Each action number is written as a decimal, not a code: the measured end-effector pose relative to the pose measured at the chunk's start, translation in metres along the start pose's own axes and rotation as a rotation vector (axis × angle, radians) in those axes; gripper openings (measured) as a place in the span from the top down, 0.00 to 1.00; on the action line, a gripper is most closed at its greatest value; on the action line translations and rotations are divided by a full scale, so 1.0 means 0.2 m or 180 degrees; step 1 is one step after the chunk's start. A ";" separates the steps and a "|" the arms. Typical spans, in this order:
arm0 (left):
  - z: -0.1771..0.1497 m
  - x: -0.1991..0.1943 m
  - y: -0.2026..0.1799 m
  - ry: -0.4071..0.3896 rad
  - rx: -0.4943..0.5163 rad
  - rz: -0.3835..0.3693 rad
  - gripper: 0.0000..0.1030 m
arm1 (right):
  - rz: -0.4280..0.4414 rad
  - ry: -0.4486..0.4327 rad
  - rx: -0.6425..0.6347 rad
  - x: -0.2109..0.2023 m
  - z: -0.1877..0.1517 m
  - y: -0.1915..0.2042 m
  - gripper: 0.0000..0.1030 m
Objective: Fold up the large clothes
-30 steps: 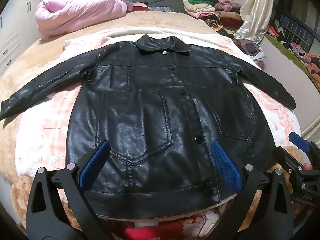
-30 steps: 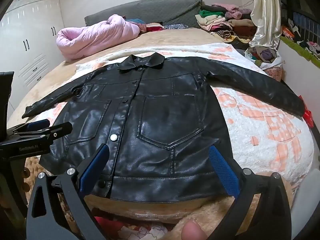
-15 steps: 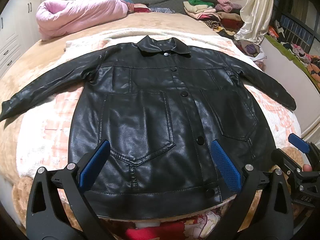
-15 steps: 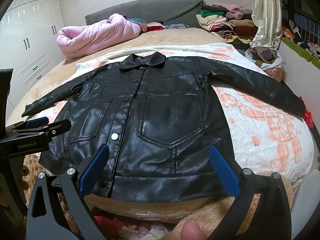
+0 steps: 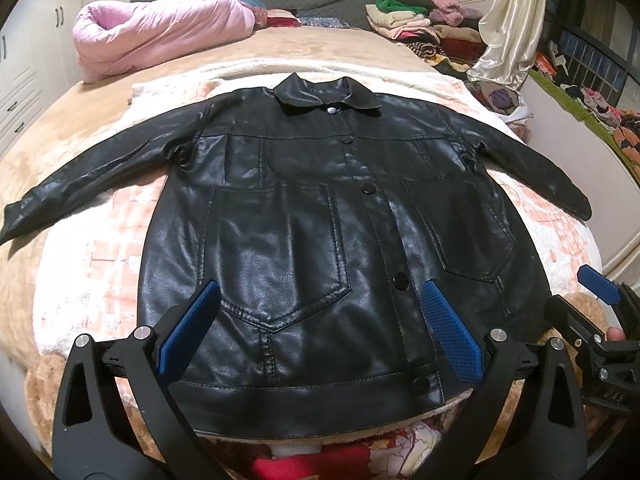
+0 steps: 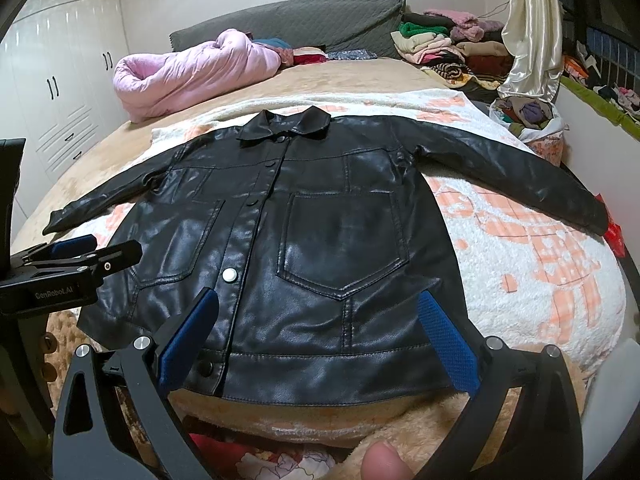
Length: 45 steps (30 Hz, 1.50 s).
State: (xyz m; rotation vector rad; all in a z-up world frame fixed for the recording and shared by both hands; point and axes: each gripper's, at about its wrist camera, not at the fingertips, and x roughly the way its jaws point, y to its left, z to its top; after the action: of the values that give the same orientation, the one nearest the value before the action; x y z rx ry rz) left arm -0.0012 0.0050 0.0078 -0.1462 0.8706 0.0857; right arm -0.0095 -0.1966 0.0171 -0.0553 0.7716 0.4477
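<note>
Little has been changed since the earlier frames: both views have been shifted only slightly, and the black jacket (image 5: 320,240) has been left where it lay. It is spread flat, front up and buttoned, on a white and peach blanket (image 5: 100,264) over the bed (image 5: 280,46). Its long axis runs from hem to collar, with the collar (image 5: 326,96) pointed toward the grey headboard (image 6: 304,20) and the hem nearest the cameras; both sleeves are stretched out sideways. The left hand-held gripper (image 5: 320,332) is held spread wide above the hem, nothing between its blue pads, and the right hand-held gripper (image 6: 318,334) is likewise spread and empty. A pink quilt (image 6: 192,72) is bunched near the headboard, and folded clothes (image 6: 448,40) are piled beside it.
</note>
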 end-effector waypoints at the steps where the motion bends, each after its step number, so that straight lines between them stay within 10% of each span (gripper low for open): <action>1: 0.00 0.00 0.00 0.0001 0.0000 -0.0004 0.09 | 0.0000 0.0001 -0.0003 0.00 0.00 0.00 0.04; 45: 0.10 0.09 0.11 -0.0023 -0.0143 0.0070 0.09 | 0.0005 0.0022 -0.0116 0.14 0.15 0.05 0.04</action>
State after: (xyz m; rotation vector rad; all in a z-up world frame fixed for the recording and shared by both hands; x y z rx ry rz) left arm 0.0221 0.0297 0.0052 -0.1783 0.8637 0.1264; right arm 0.0230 -0.1712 0.0206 -0.0902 0.7702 0.4632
